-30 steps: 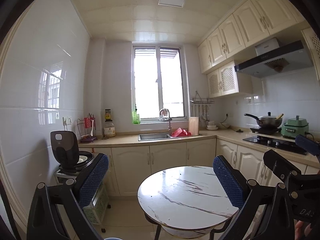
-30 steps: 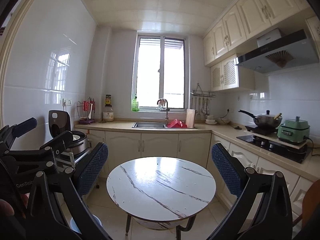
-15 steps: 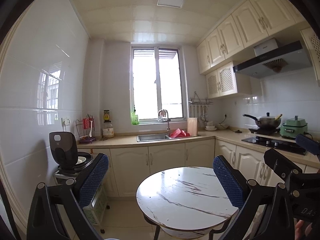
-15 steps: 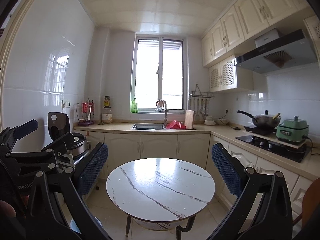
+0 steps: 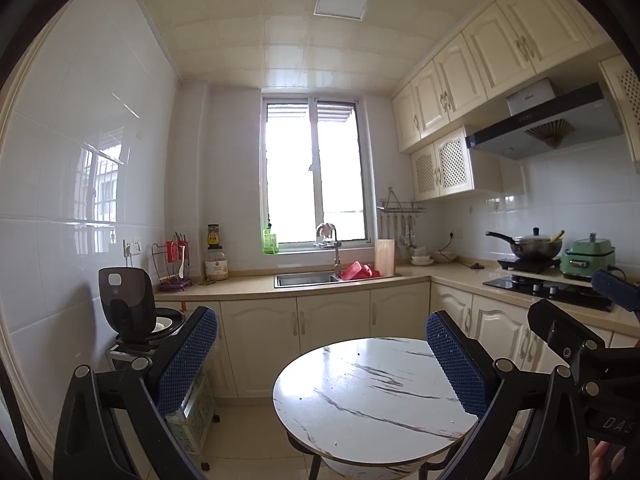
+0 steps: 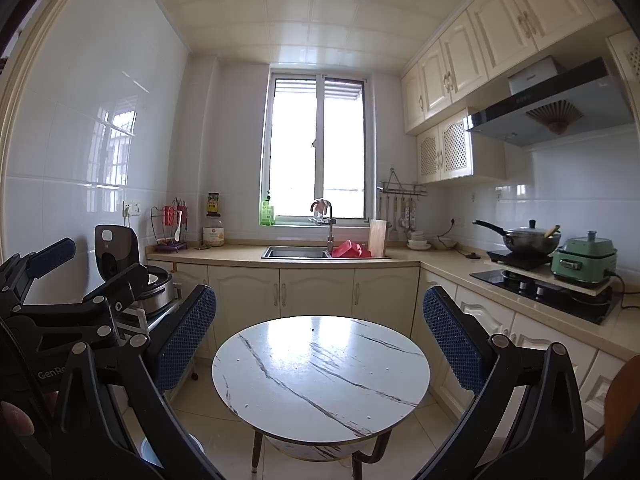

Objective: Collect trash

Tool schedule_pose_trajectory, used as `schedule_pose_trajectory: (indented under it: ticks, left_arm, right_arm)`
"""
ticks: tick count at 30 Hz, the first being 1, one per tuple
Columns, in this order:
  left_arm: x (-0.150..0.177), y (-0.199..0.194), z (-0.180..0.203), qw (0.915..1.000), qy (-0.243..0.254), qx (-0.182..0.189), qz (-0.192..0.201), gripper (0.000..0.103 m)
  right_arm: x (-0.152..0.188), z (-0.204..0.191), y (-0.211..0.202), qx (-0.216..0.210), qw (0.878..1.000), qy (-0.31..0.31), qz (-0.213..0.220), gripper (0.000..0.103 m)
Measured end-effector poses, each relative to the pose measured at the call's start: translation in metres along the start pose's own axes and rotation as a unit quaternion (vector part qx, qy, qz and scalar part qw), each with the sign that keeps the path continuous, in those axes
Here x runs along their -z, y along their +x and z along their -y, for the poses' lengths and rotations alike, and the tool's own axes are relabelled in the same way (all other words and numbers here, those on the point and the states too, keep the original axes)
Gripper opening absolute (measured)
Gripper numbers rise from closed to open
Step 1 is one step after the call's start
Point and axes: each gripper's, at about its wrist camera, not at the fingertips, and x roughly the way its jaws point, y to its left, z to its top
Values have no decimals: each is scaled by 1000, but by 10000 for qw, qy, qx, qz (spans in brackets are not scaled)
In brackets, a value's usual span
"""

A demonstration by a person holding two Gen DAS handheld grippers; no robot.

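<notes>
Both wrist cameras sit side by side, level and facing the window (image 5: 316,176) across the round marble bench (image 5: 372,396) — neither is close to it. The left view stands left of that bench, which lies right of centre; the right view meets it nearly head-on (image 6: 320,376). Each catches the other claw at its edge — and both share the window, the sink (image 6: 296,252) and the stove (image 6: 548,292).

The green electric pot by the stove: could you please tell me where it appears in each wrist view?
Left wrist view: green electric pot at the far right edge, on the counter beside the lidded pan.
Right wrist view: green electric pot at right, same side of that pan.
Shared landmark: the window.
</notes>
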Motion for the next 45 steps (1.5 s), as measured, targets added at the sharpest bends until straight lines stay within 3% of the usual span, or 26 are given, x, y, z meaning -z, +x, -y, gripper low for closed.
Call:
schedule_pose_trajectory:
  ticks: [45]
  left_arm:
    - [7, 3, -12, 10000, 8, 47, -37, 102]
  right_arm:
    - [3, -1, -1, 62, 10000, 30, -56, 103]
